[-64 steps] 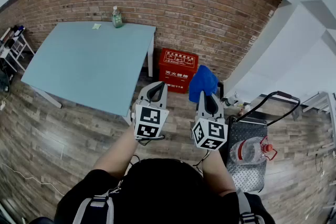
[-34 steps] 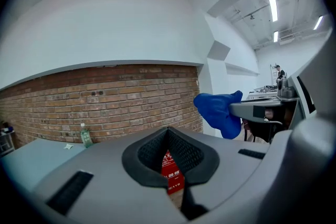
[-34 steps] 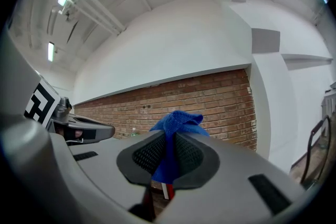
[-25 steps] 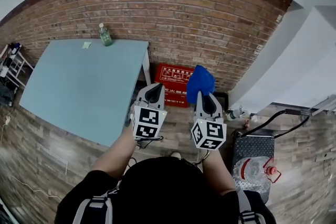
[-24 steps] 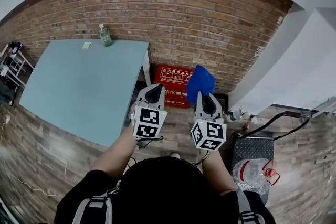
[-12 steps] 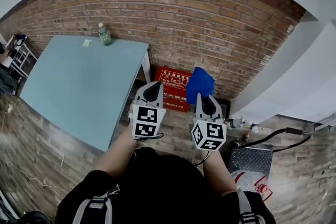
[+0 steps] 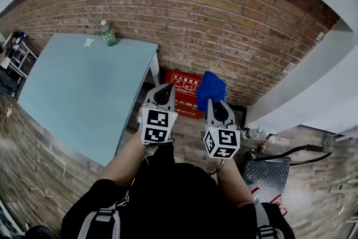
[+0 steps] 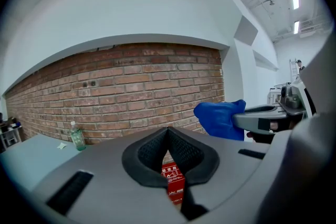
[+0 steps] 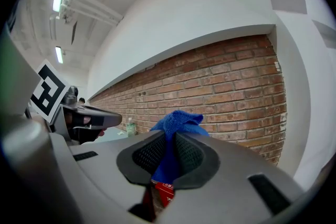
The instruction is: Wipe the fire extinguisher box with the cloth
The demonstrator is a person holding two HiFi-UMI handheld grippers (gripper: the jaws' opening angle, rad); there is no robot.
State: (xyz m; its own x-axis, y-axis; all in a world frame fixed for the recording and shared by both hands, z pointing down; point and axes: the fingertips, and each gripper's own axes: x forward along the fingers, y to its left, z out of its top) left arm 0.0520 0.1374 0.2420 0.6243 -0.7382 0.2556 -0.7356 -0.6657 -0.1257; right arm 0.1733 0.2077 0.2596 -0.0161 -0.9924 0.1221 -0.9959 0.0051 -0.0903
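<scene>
- Head view gives me my left gripper (image 7: 163, 89) and my right gripper (image 7: 215, 104) side by side, both aimed at the brick wall (image 7: 235, 25).
- I see the red fire extinguisher box (image 7: 182, 85) low against that wall, beyond the tips of both pairs of jaws. It sits ahead of the gap between the two grippers and apart from each of them.
- In the left gripper view my left jaws are pressed together at the tips with nothing between them. The box (image 8: 172, 184) shows through the slot behind the closed tips, ahead of the jaws and lower than them.
- In the right gripper view my right jaws pinch the blue cloth (image 9: 177, 122). It bunches up above the tips and hangs down between the pads.
- Under that hanging fold I catch a corner of the box (image 9: 161, 190), ahead of the right jaws and below them. I see no contact between cloth and box.
- From the left jaws, the cloth (image 8: 220, 119) is off to the right and clear of them, at the tip of the right gripper (image 8: 262, 119).
- A pale blue table (image 7: 78, 87) spreads out to the left of my left jaws. A bottle (image 7: 107, 34) stands at its far edge by the wall, well away from both grippers.
</scene>
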